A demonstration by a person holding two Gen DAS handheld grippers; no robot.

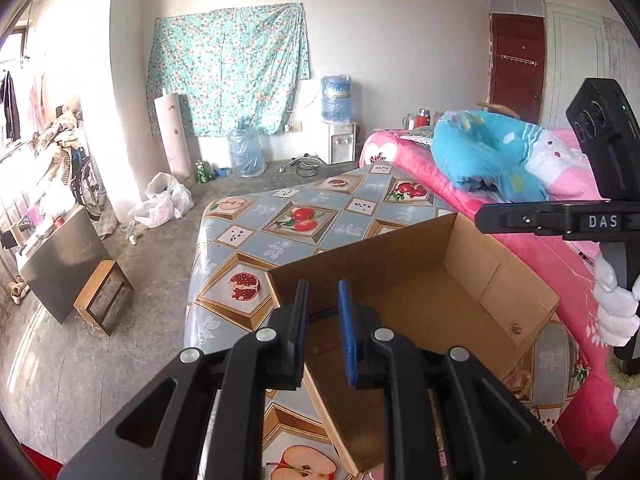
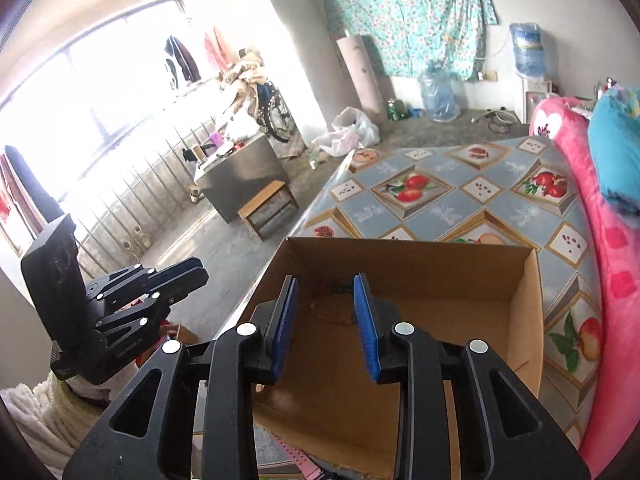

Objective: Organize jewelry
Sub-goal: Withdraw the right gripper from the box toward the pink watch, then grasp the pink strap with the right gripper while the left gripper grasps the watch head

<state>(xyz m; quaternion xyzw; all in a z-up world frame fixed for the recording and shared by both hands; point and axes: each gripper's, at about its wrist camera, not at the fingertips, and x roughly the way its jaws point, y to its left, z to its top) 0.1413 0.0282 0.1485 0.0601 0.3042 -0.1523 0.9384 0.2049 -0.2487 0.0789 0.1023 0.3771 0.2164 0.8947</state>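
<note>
Beads (image 2: 340, 292) lay in the cardboard box (image 2: 440, 280) on the table (image 2: 420, 196) — clearest from the right wrist, half hidden from the left. Left gripper (image 1: 323, 312) stood narrowly parted, right gripper (image 2: 326, 312) wider — both empty above the box.

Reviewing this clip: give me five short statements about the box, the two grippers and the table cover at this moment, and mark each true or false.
1. The cardboard box stands open at the top. True.
2. The right gripper clamps a necklace. False: its blue pads stand apart with nothing pressed between them; beaded jewelry lies below on the box floor.
3. The table cover shows a fruit pattern. True.
4. The left gripper is inside a drawer. False: it hangs above the near corner of the box, jaws slightly apart and empty.
5. The box sits on the bare floor. False: it rests on the covered table, beside a pink blanket.
</note>
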